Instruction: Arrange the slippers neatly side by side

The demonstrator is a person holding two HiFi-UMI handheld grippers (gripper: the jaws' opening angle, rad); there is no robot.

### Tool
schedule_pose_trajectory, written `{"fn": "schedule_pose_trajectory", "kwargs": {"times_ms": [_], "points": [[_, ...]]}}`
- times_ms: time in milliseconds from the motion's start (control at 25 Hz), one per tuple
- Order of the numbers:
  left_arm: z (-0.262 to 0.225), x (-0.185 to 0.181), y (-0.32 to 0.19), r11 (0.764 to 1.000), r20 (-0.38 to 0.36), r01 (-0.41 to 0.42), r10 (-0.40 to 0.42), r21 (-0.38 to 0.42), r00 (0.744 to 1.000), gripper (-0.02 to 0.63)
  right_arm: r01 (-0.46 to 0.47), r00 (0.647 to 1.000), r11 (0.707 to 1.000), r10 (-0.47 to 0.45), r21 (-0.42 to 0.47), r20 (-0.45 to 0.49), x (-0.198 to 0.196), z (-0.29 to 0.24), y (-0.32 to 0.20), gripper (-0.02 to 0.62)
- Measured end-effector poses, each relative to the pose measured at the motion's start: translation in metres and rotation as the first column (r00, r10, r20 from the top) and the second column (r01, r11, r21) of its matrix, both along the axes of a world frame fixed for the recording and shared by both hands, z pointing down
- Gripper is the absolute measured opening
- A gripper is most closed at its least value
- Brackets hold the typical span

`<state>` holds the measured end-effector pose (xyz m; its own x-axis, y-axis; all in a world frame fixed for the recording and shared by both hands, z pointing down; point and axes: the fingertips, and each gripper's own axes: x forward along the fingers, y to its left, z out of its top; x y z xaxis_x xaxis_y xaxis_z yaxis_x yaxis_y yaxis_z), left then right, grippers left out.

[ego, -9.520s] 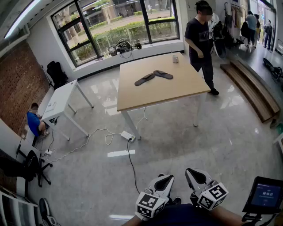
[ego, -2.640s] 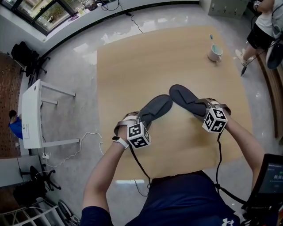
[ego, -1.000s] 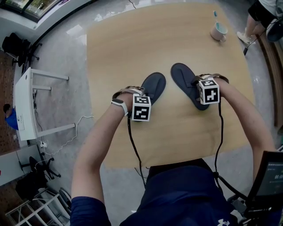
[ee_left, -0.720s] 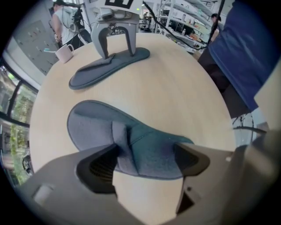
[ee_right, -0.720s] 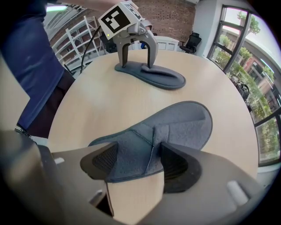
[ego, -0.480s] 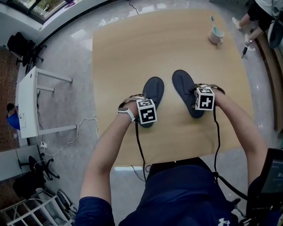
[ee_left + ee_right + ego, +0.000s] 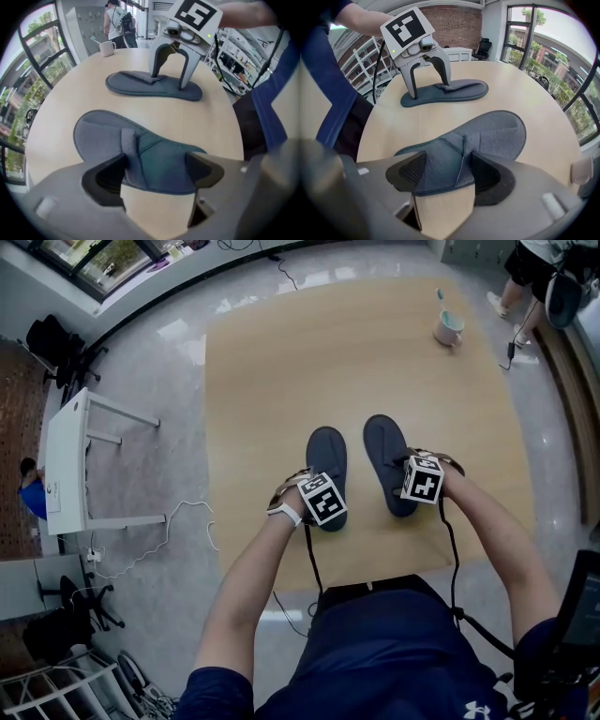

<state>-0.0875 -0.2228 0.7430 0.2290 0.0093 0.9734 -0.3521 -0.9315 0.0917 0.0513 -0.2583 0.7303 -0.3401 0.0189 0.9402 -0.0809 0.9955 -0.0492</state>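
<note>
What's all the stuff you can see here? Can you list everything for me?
Slippers: 2, dark blue-grey, side by side on the table: left slipper, right slipper.
Table: 1, light wood, middle.
Mug: 1, pale, table's far right corner.
Desk: 1, white, on the floor to the left.
Cable: 1, white, on the floor.
Left gripper: 1, grey, closed on the left slipper.
Right gripper: 1, grey, closed on the right slipper.

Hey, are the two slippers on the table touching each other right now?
Apart. The head view shows a strip of bare table running between the left slipper and the right slipper, so their edges do not meet.
</note>
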Motion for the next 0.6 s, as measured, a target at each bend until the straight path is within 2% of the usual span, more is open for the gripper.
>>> {"fn": "schedule_pose_trajectory", "kwargs": {"times_ms": [320,600], "points": [[-0.004,0.017,0.023,0.994,-0.033,0.105,-0.105,0.011,0.994,0.411,-0.062,0.998,0.998,0.062,0.001,0.031,-0.011,-0.004,0.029,0.316],[-0.001,0.032,0.040,0.986,-0.041,0.165,-0.164,0.014,0.986,0.411,-0.180,0.983,0.984,0.180,-0.001,0.046,-0.019,-0.002,0.046,0.316]]}}
